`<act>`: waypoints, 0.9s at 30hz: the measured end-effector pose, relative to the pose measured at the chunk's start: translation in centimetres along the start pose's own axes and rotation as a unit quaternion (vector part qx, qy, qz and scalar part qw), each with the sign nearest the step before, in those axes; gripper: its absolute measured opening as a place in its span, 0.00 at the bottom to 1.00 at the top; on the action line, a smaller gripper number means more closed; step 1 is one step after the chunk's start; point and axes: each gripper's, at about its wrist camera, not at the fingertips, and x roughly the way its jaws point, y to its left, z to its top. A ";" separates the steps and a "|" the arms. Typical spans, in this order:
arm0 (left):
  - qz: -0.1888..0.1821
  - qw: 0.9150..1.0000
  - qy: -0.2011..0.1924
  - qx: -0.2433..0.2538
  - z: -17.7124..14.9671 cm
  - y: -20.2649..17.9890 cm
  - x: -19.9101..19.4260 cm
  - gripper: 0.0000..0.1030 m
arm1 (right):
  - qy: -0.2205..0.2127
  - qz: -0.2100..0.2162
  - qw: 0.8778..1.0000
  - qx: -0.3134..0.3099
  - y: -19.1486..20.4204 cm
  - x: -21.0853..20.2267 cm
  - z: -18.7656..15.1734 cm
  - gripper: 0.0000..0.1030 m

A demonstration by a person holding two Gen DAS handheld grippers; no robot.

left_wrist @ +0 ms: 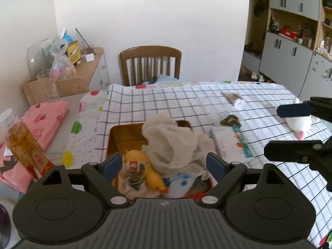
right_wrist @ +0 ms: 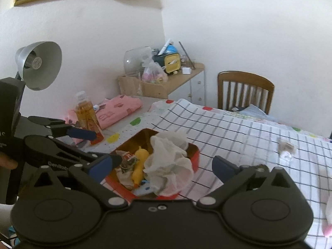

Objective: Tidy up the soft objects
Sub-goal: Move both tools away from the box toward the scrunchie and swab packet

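A red-rimmed tin box (left_wrist: 116, 133) sits on a checked tablecloth (left_wrist: 186, 101), crammed with soft things: a crumpled white gauze cloth (left_wrist: 174, 143) heaped at its 3 o'clock side, a yellow plush duck (left_wrist: 148, 171) lying lengthwise at the centre, a small clear packet with a red label (left_wrist: 132, 171) toward 9 o'clock, and blue-and-white fabric (left_wrist: 178, 183) at 6 o'clock. The left gripper (left_wrist: 164, 166) hangs above the box with its blue-padded fingers (left_wrist: 113, 164) spread wide and holding nothing. The right gripper (right_wrist: 166, 166), also spread wide and empty, hovers over the same box from the other side. Outside the box, at its 3 o'clock, a white tissue pack (left_wrist: 230, 143) lies flat, and farther out a white plush mouse (left_wrist: 298, 122) rests on the cloth, well apart from the box. At 9 o'clock stand a bottle of amber liquid (left_wrist: 22, 143) and folded pink fabric (left_wrist: 45, 116).
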 end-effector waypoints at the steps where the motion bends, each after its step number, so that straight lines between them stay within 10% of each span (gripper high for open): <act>1: -0.005 1.000 -0.001 0.000 0.1 -0.3 0.0 0.86 | 0.000 -0.003 1.000 0.001 -0.4 -0.4 -0.1 1.00; 27: -0.074 0.997 -0.004 0.025 5.6 -13.2 9.2 0.98 | 0.026 -0.095 0.993 0.063 -19.0 -2.3 1.7 1.00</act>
